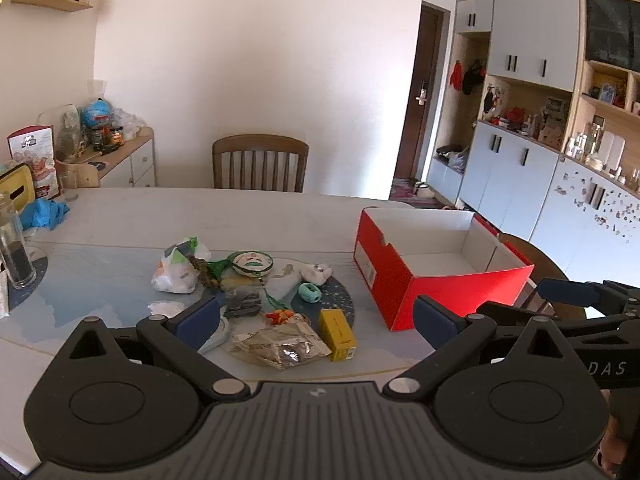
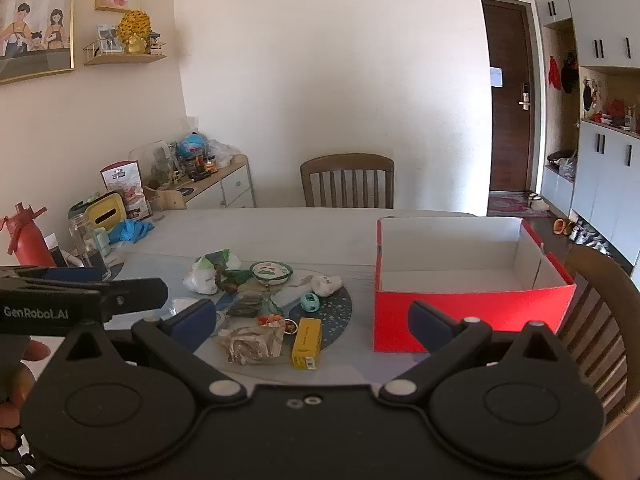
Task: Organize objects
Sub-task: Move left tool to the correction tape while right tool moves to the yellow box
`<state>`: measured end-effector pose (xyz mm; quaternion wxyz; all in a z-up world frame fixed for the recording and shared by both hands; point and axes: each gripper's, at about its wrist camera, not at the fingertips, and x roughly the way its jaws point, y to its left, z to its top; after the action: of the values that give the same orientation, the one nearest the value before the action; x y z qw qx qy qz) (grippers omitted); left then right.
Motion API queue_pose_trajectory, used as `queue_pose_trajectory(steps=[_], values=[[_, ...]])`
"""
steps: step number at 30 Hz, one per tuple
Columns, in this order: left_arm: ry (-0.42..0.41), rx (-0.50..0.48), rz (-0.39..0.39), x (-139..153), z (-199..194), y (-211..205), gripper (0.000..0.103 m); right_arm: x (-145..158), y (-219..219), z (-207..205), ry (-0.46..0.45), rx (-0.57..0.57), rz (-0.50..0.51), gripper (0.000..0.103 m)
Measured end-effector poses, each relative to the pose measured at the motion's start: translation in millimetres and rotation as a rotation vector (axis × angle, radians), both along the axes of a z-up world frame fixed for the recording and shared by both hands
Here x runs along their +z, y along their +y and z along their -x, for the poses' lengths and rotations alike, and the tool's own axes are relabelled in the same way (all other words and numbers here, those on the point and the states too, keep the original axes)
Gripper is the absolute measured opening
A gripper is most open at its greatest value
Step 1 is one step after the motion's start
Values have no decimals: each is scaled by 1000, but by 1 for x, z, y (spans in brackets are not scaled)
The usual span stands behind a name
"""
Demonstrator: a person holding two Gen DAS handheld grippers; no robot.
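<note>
A pile of small objects lies mid-table: a yellow box [image 1: 338, 334] [image 2: 306, 343], a silver foil packet [image 1: 280, 345] [image 2: 250, 345], a teal toy [image 1: 309, 292] [image 2: 310, 301], a white plastic bag [image 1: 176, 270] [image 2: 204, 276], a round green-rimmed face piece [image 1: 252, 263] [image 2: 271, 271] and a white lump [image 1: 317, 273] [image 2: 326, 283]. An open red shoebox [image 1: 404, 284] [image 2: 472, 316] with a white inside stands to the right and holds nothing visible. My left gripper [image 1: 316, 320] is open above the pile. My right gripper [image 2: 312, 322] is open, hovering between pile and box.
A wooden chair [image 1: 260, 162] [image 2: 347, 180] stands at the table's far side, another [image 2: 600, 320] at the right. A glass jar [image 1: 14, 248], blue gloves [image 1: 42, 212] [image 2: 130, 230], a yellow tissue box [image 2: 106, 210] and a red bottle [image 2: 30, 242] crowd the left end.
</note>
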<state>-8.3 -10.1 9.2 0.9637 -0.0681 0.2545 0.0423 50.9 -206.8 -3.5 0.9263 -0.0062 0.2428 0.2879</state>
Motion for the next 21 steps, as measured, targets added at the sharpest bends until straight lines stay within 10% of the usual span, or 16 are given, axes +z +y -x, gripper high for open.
queue_pose_trajectory(steps=[21], values=[[125,30,27,-44,-64,65,102,-44,51,-63,157,-6,53,100]])
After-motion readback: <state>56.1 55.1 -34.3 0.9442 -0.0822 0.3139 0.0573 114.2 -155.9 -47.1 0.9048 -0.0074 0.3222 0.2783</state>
